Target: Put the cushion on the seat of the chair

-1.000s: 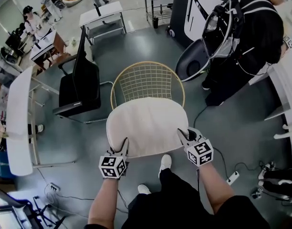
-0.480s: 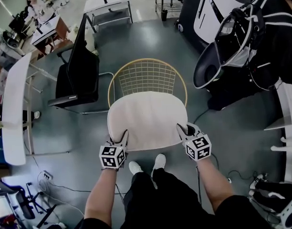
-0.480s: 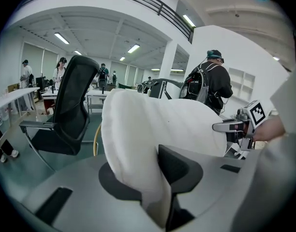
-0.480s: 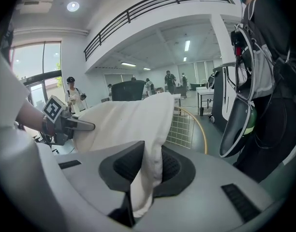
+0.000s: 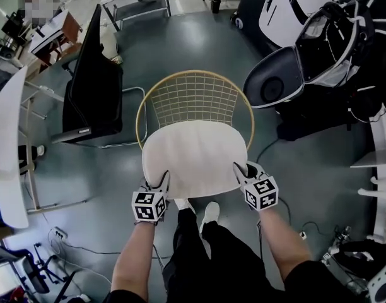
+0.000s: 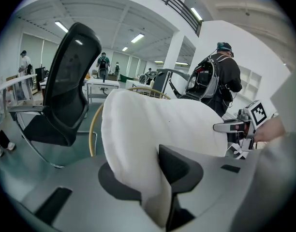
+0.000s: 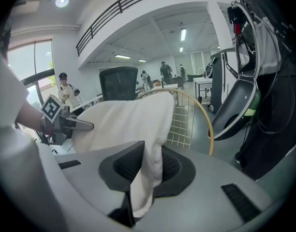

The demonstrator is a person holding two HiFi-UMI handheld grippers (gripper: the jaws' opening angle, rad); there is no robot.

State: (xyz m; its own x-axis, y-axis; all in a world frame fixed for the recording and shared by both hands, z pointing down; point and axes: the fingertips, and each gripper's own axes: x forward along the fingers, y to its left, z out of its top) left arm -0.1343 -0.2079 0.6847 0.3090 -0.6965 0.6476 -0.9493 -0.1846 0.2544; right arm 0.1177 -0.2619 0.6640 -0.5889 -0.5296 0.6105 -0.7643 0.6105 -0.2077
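a black office chair (image 5: 95, 90) stands near a long white table (image 5: 9, 156) on grey floor (image 5: 199, 36).

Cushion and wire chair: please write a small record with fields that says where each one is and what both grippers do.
held item: white cushion, lying flat over the seat
target: gold wire chair, its back beyond the cushion
left side: left gripper, fingers shut on the near left edge
right side: right gripper, fingers shut on the near right edge
resting on seat: cannot tell
nearby: black office chair, at the left
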